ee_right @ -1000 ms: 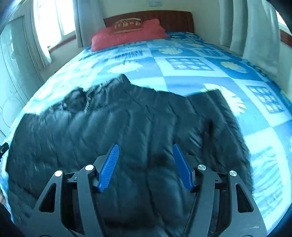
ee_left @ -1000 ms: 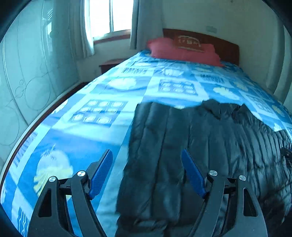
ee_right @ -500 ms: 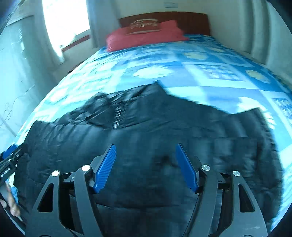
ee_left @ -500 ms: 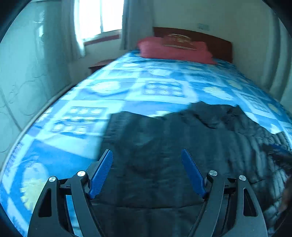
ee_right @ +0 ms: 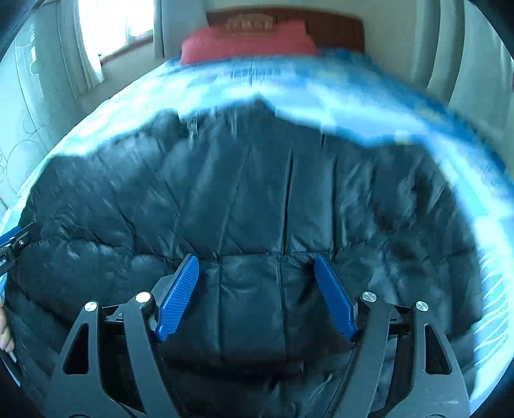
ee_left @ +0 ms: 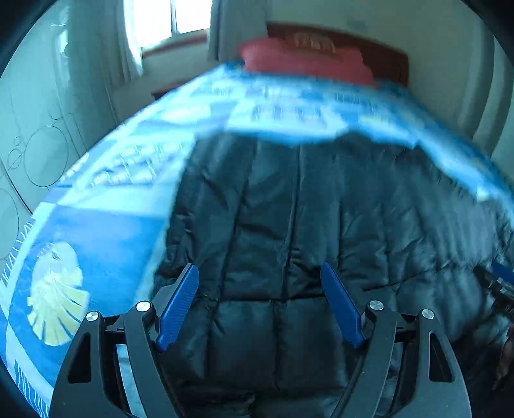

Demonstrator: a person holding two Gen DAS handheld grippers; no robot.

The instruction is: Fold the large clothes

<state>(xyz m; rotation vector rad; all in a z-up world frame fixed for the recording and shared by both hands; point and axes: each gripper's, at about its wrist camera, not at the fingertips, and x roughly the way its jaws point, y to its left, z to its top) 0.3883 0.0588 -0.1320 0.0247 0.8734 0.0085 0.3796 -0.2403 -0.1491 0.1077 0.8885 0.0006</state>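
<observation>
A large black quilted down jacket [ee_left: 321,209] lies spread flat on the bed and fills most of the right wrist view [ee_right: 257,199]. My left gripper [ee_left: 260,273] is open and empty, low over the jacket's left part near its side edge. My right gripper [ee_right: 257,263] is open and empty, low over the jacket's near hem. The right gripper's tip shows at the left wrist view's right edge [ee_left: 501,283]; the left gripper's tip shows at the right wrist view's left edge [ee_right: 13,241].
The bed has a blue patterned cover [ee_left: 96,231] and a red pillow [ee_right: 247,38] against a wooden headboard [ee_right: 337,22]. A window with curtains [ee_left: 173,22] and a wardrobe door [ee_left: 32,128] stand to the left. Curtains [ee_right: 465,54] hang on the right.
Both grippers have dropped lower and closer to the jacket, which now fills more of each view. Both have stayed open. The jacket has not moved.
</observation>
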